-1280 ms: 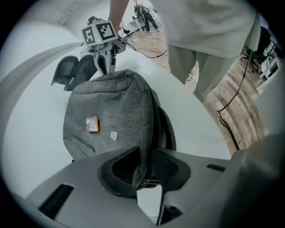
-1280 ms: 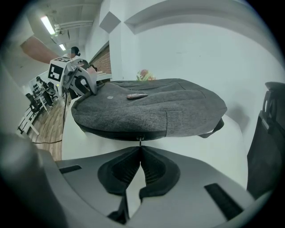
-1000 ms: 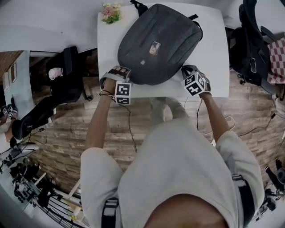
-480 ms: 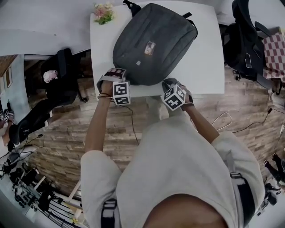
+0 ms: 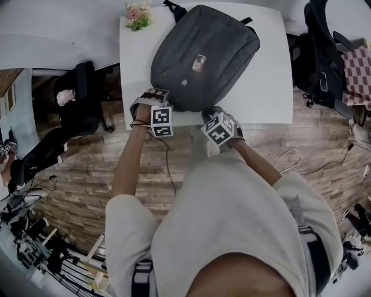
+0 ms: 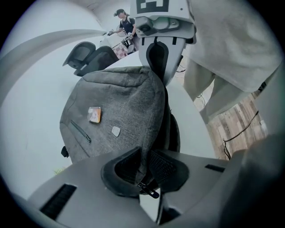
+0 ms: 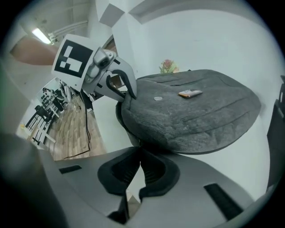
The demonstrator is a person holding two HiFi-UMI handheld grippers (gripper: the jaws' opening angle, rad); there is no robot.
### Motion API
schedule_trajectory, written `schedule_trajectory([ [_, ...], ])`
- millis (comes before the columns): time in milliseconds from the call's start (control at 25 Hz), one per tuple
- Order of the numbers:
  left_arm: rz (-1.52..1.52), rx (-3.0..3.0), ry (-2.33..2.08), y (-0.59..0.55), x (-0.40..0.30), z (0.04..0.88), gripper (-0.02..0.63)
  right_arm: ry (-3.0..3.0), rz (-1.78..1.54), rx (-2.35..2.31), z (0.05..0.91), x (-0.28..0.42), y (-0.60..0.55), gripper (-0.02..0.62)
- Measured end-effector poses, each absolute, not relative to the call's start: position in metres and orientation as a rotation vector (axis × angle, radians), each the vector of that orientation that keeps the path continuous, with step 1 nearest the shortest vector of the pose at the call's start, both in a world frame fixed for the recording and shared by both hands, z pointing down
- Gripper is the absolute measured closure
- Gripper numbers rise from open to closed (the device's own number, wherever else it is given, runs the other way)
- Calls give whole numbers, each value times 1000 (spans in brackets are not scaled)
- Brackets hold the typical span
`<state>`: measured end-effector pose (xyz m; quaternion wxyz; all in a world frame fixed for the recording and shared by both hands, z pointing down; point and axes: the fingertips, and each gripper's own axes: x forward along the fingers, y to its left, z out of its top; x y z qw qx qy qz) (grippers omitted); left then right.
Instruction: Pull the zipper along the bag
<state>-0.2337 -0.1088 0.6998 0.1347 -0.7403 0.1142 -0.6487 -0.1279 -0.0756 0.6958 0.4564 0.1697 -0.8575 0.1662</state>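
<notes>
A grey backpack (image 5: 203, 52) lies flat on the white table (image 5: 266, 87). My left gripper (image 5: 155, 96) is at the bag's near left edge. In the left gripper view its jaws (image 6: 144, 167) are closing, and a fold of the bag's fabric (image 6: 116, 102) is pinched between the pads. A black zipper pull (image 6: 149, 190) hangs just below them. My right gripper (image 5: 210, 111) is at the middle of the near edge. Its pads (image 7: 139, 153) are shut at the bag's seam (image 7: 191, 116). What they pinch is hidden; it sits on the zipper line.
A small bunch of flowers (image 5: 137, 14) stands at the table's far left corner. A black office chair (image 5: 84, 98) is left of the table, and a dark chair with bags (image 5: 322, 58) is to its right. Cables (image 5: 290, 156) lie on the wooden floor.
My right gripper has travelled left along the bag's near edge, from the right corner to the middle, close to my left gripper. The left gripper has stayed at its place on the bag.
</notes>
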Motion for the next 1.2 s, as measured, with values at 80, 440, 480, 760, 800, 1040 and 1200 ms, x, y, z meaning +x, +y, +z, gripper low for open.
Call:
schedule_trajectory([
  [80,-1868,-2158,315,-107,-223,699,534,-2099,426,442,697,-114,-81,577],
  [440,-1785,-2303,302,-106,-149,698,532,-2011,387,568,702,-37,-119,577],
  [480,-1773,-2325,306,-107,-139,697,532,-2000,379,587,703,-27,-125,577],
  [760,-1666,-2472,314,-120,-72,693,532,-1928,340,712,705,36,-167,577],
  [800,-1654,-2490,314,-122,-63,692,532,-1919,336,723,706,44,-173,577],
  [1040,-1611,-2567,347,-132,-26,689,535,-1878,332,775,709,78,-195,577],
  [1200,-1609,-2598,369,-135,-22,692,535,-1869,349,792,709,81,-194,578],
])
